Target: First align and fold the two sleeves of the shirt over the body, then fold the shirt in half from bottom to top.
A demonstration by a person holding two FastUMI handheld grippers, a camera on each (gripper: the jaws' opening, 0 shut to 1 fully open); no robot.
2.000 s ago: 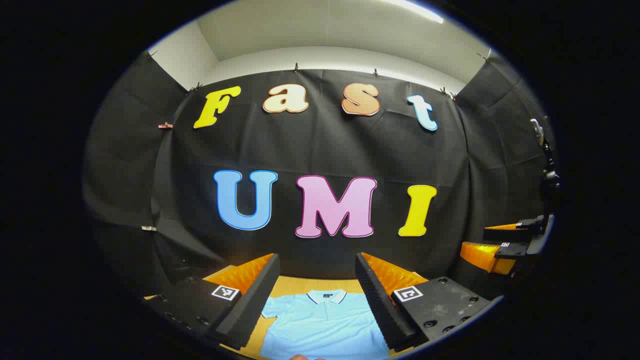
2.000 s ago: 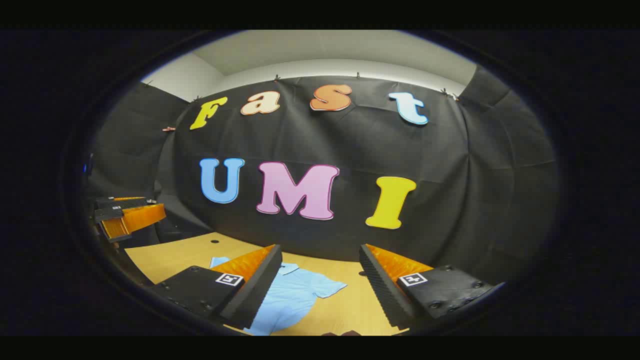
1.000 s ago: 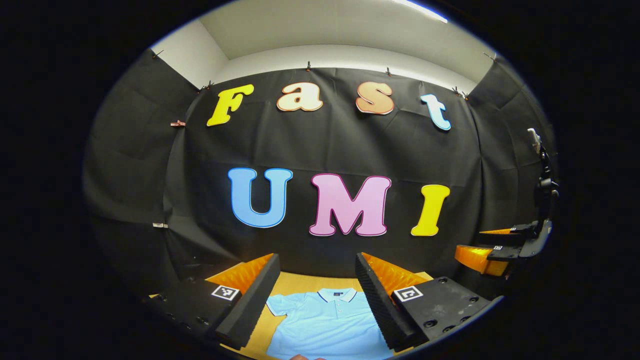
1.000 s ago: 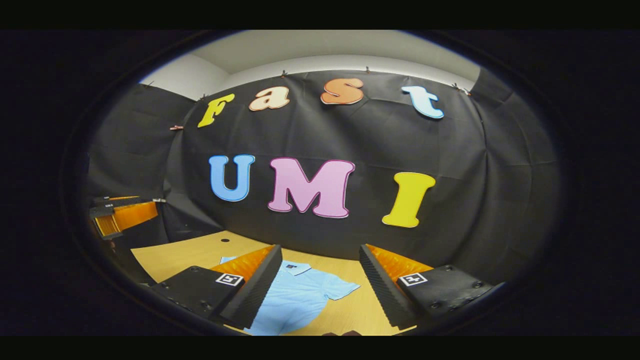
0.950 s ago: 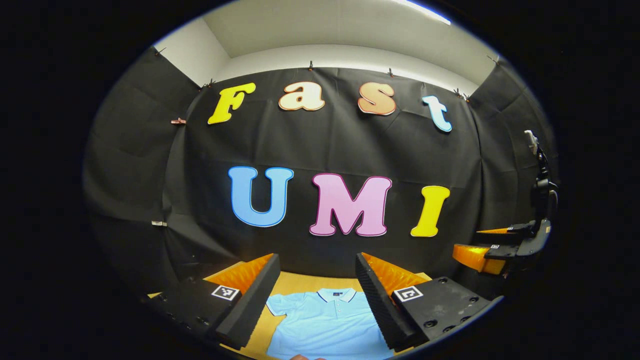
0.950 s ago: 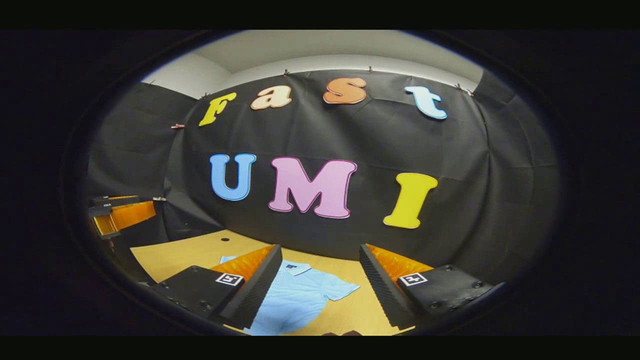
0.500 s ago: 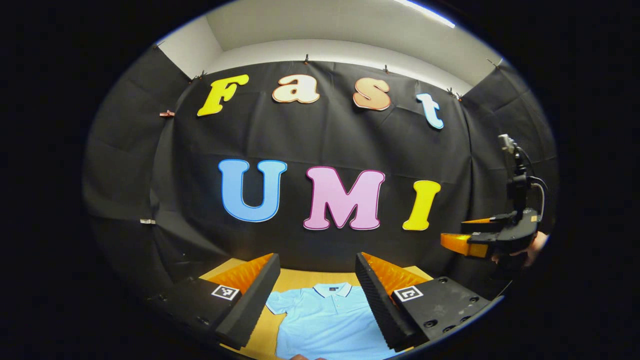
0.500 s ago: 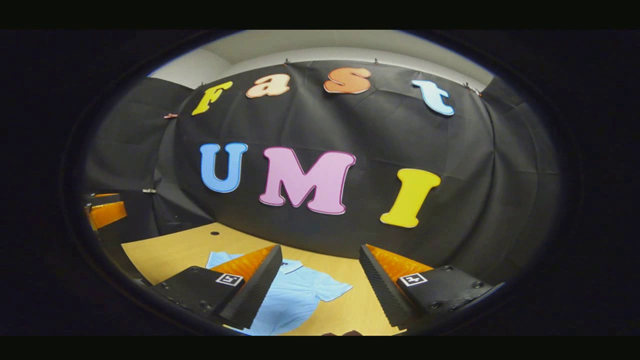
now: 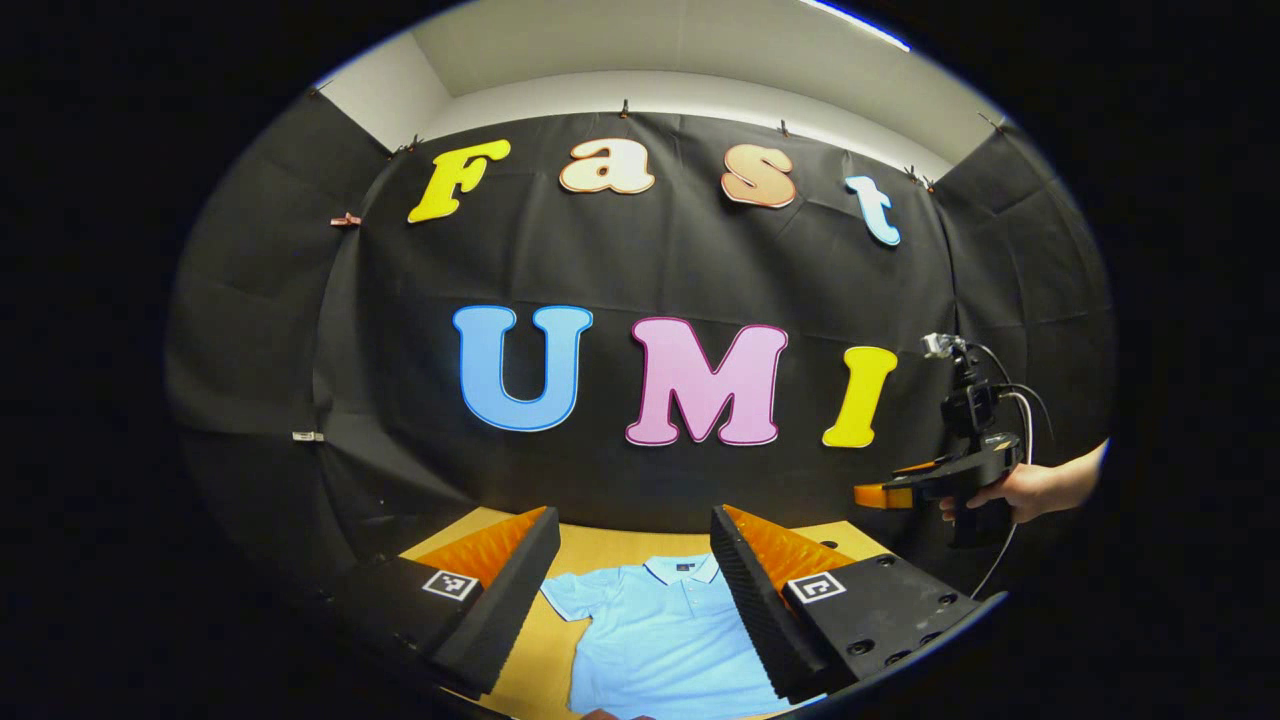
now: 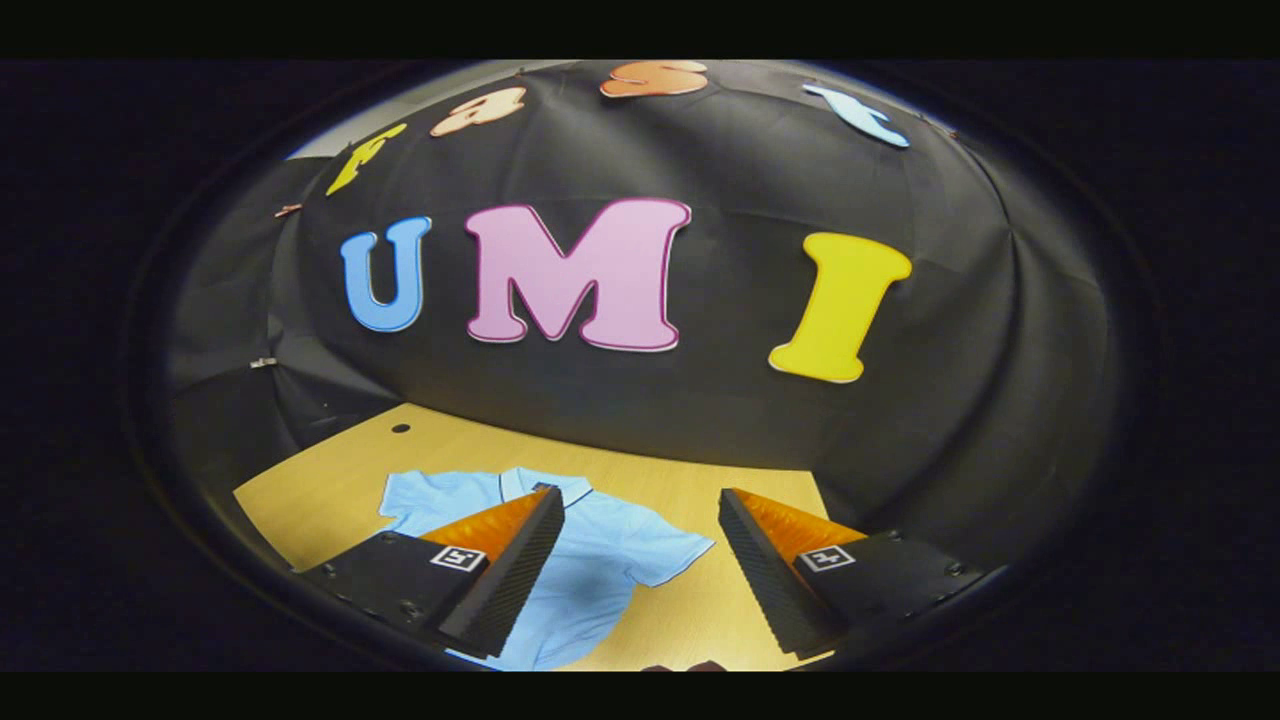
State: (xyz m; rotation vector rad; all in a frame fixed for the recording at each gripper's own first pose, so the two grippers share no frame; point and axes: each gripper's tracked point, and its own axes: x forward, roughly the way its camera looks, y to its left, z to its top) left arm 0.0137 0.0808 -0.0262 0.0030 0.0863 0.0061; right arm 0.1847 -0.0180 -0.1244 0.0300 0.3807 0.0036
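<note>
One light blue polo shirt [image 9: 665,640] is lying flat on the wooden tabletop [image 9: 590,550], front side up, with its collar [image 9: 683,569] pointing toward the black cloth wall [image 9: 650,270] and both short sleeves spreading out to the sides, neither one folded over the body. In the right gripper view the same shirt [image 10: 600,560] is sitting on the tabletop [image 10: 330,480] below and slightly to the left of the camera, one sleeve [image 10: 675,553] reaching out between the fingers, and a small dark hole [image 10: 401,428] is showing in the wood near the far edge. Left tongs [image 9: 635,590] are hovering above the shirt with their fingers standing wide apart, gripping nothing, the shirt's chest showing in the gap between them. Right tongs [image 10: 640,565] are likewise hanging over the tabletop with fingers spread wide and holding nothing. In the left gripper view the right tongs [image 9: 872,494] are appearing farther off at the right side, in the air well above the tabletop, with a person's hand [image 9: 1010,490] wrapping around the handle and a cable [image 9: 1015,400] looping from the camera mount on top; how their fingers stand from that angle I cannot tell.
</note>
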